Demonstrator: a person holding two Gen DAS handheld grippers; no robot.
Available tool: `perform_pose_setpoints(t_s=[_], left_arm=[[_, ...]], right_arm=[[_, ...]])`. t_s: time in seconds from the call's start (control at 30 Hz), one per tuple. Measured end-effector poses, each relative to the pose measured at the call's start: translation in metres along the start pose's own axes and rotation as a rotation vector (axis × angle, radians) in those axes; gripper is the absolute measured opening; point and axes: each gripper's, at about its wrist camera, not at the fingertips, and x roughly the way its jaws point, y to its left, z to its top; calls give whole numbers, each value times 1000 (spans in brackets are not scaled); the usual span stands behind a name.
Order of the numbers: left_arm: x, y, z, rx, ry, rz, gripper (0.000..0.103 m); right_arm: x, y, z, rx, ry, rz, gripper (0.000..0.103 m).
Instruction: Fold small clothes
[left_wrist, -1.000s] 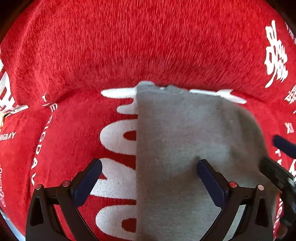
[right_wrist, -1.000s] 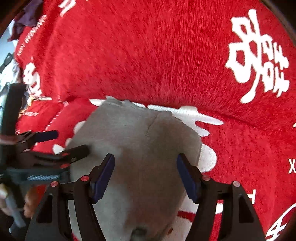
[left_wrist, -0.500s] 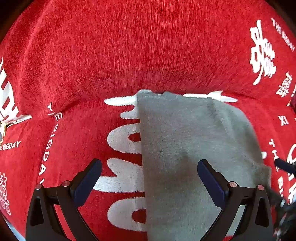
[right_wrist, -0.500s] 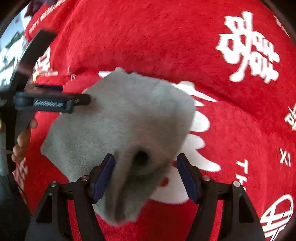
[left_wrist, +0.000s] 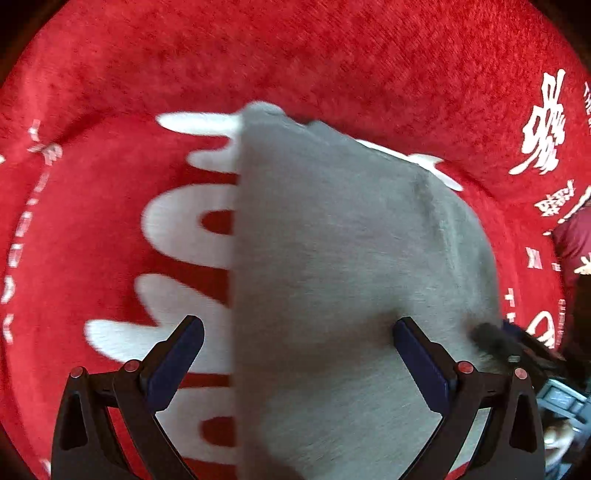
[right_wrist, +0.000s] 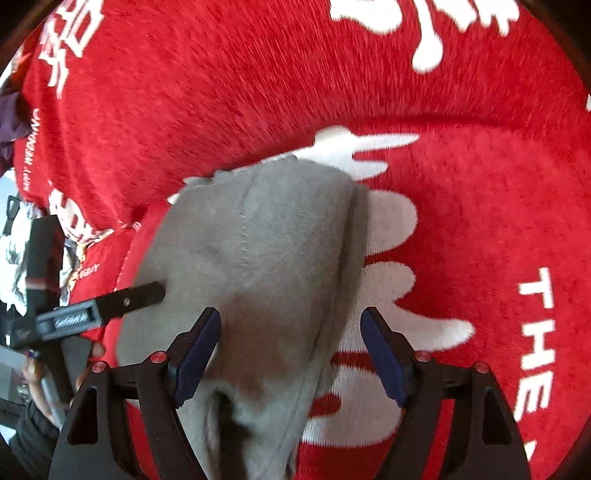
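The grey fleece garment (right_wrist: 266, 258) looks soft, light and floppy; best pinched at a corner or hem. Left tongs (left_wrist: 295, 354) and right tongs (right_wrist: 290, 350) both spread, gripping nothing, above the red blanket (right_wrist: 332, 74).

Red plush blanket (left_wrist: 332, 59) with white printed lettering and Chinese characters (left_wrist: 543, 129) across whole surface; raised fold running along rear. Pale, cluttered patch (right_wrist: 14, 258) at far left edge of right wrist view, contents indistinct. Bright, even lighting. Walls, floor, windows out of frame.
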Motion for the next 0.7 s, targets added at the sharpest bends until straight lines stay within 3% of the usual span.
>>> perform_pose_setpoints(t_s=[0.2,0.3,0.33,0.37,0.43,0.7], left_arm=[[9,-6,-2,-4,2,-76,101],[4,-17,-8,37,-54,-44,84],[0,-19,-9,48,-69,-40,68],[-5,-24,-10,73,-89,-27,54],[-13,-31,-13,109,-104,-1,46],[-54,-33,-38,127,-126,-2,43]], right_arm=[[12,5,-3,2,-34,24,82],[17,24,-4,-90,-42,-8,58],[16,29,-4,-111,-52,-18,49],[13,35,-5,-131,-67,-35,43],[6,47,-6,-170,-90,-55,40],[-33,99,-25,-273,-160,-55,37]])
